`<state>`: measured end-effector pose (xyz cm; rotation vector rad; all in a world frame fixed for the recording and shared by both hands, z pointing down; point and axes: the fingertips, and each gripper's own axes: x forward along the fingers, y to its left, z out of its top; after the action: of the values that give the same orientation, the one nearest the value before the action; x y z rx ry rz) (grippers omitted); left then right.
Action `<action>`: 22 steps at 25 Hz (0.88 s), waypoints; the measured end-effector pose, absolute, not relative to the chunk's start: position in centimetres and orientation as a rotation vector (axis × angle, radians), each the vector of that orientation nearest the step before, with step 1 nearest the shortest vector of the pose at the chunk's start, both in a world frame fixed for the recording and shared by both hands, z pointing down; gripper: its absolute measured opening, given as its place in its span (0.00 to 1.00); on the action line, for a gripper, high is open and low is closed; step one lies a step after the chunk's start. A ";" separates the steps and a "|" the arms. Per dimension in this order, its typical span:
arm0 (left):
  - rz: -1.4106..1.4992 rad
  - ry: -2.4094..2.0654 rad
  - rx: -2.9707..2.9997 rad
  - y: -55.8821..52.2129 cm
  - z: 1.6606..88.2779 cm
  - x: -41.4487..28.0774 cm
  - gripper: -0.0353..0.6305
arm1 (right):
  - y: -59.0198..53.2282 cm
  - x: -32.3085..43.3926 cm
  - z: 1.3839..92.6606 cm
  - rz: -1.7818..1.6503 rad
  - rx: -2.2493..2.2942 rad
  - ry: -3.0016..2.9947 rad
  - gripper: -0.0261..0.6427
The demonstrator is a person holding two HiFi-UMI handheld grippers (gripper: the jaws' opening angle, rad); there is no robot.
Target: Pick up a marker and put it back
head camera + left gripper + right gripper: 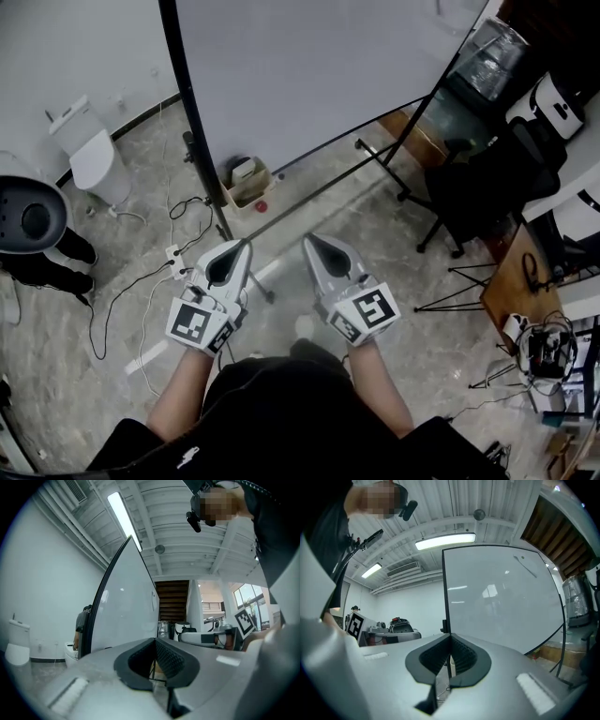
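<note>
I hold both tools side by side in front of me, above the floor [131, 225], pointing toward the whiteboard [309, 66]. The left gripper [240, 247] has its jaws pressed together with nothing between them. Its own view shows the ribbed pads [171, 658] meeting at the tip. The right gripper [309, 242] is also closed on itself, pinching nothing. I cannot tell where the marker lies, since no view shows it clearly. A small cardboard box [246, 183] sits on the floor at the foot of the whiteboard's left post. Cables [141, 281] trail across the floor to my left.
</note>
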<state>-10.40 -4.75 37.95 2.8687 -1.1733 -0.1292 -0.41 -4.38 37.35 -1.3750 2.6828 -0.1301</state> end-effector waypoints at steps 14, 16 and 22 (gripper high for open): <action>-0.146 -1.377 2.721 -10.1 38.9 -5.3 0.06 | -11.9 2.5 39.3 -0.130 -1.113 2.878 0.05; -0.155 -1.400 2.694 -10.7 39.1 -4.9 0.06 | -12.7 2.7 39.4 -0.134 -1.075 2.891 0.05; -0.141 -1.453 2.663 -11.8 39.9 -4.7 0.07 | -14.5 2.8 40.7 -0.155 -1.001 2.932 0.05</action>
<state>-4.70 -11.81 39.93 2.6628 -1.4528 -0.1414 2.78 -14.54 40.74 -1.0006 2.9318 -0.1549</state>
